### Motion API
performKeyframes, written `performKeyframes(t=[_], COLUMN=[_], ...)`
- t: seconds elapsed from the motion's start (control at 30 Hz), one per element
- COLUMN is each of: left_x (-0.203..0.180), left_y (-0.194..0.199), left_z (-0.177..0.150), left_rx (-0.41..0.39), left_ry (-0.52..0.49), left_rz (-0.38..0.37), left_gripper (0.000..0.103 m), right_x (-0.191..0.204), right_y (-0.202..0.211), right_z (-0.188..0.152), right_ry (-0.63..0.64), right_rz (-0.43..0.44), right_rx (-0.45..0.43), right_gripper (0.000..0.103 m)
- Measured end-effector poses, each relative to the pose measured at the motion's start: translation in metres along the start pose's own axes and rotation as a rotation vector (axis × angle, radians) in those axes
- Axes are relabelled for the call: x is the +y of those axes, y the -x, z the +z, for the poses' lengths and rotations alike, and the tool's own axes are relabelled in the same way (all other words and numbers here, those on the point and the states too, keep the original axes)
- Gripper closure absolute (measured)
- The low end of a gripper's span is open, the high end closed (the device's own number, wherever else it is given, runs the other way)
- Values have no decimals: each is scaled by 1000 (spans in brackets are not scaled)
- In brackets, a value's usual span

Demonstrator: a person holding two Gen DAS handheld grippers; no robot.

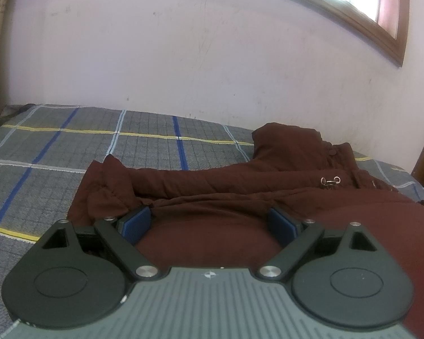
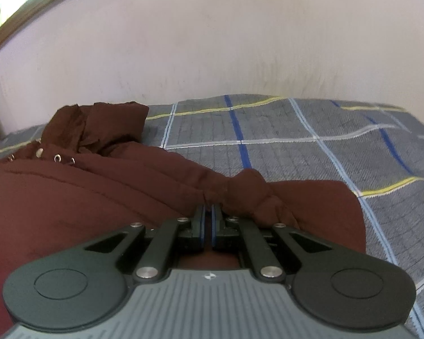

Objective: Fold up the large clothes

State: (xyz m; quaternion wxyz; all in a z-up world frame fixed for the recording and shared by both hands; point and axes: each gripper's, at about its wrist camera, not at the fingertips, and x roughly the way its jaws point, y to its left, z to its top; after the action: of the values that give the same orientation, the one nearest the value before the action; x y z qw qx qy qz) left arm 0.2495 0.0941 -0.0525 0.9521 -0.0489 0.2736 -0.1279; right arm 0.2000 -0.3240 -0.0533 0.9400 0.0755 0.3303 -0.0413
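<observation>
So the maroon jacket (image 1: 240, 186) is a puffy quilted one, lying spread across the bed (image 1: 42, 152) with its hood bunched up toward the wall (image 1: 183, 56) and some metal eyelets (image 2: 57, 158) showing near the collar. One sleeve (image 1: 161, 180) is folded in across the body. The left gripper (image 1: 209, 220) sits low over the jacket with its blue-padded fingers (image 1: 135, 223) spread wide, nothing pinched between them. The right gripper (image 2: 208, 212) has its fingers pressed together right at a bunched-up sleeve cuff (image 2: 248, 189); can't tell if any fabric is caught between them. The bed has a grey checked sheet with blue, white and yellow lines.
</observation>
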Motion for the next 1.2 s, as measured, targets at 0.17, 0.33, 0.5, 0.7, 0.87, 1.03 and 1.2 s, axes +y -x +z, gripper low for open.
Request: performKeyframes(t=[0.17, 0.33, 0.5, 0.7, 0.87, 1.03, 1.2], left_x=[-1, -3, -3, -1, -4, 3, 41], left_y=[1, 2, 3, 3, 7, 43, 108], left_z=[0, -1, -1, -1, -1, 12, 17], left_rx=[-2, -6, -10, -13, -28, -55, -77], left_ry=[-9, -22, -30, -31, -41, 17, 141], left_rz=[8, 24, 31, 32, 48, 4, -46], left_gripper=[13, 13, 12, 12, 12, 11, 2], right_x=[0, 2, 3, 4, 7, 7, 6], right_y=[0, 1, 1, 1, 0, -1, 0], right_z=[0, -1, -1, -2, -2, -3, -3], right_ry=[-5, 3, 8, 16, 34, 38, 39], right_rz=[0, -6, -10, -15, -29, -31, -29], right_rx=[-3, -8, -9, -11, -13, -13, -18], right_gripper=[102, 102, 101, 101, 101, 101, 101])
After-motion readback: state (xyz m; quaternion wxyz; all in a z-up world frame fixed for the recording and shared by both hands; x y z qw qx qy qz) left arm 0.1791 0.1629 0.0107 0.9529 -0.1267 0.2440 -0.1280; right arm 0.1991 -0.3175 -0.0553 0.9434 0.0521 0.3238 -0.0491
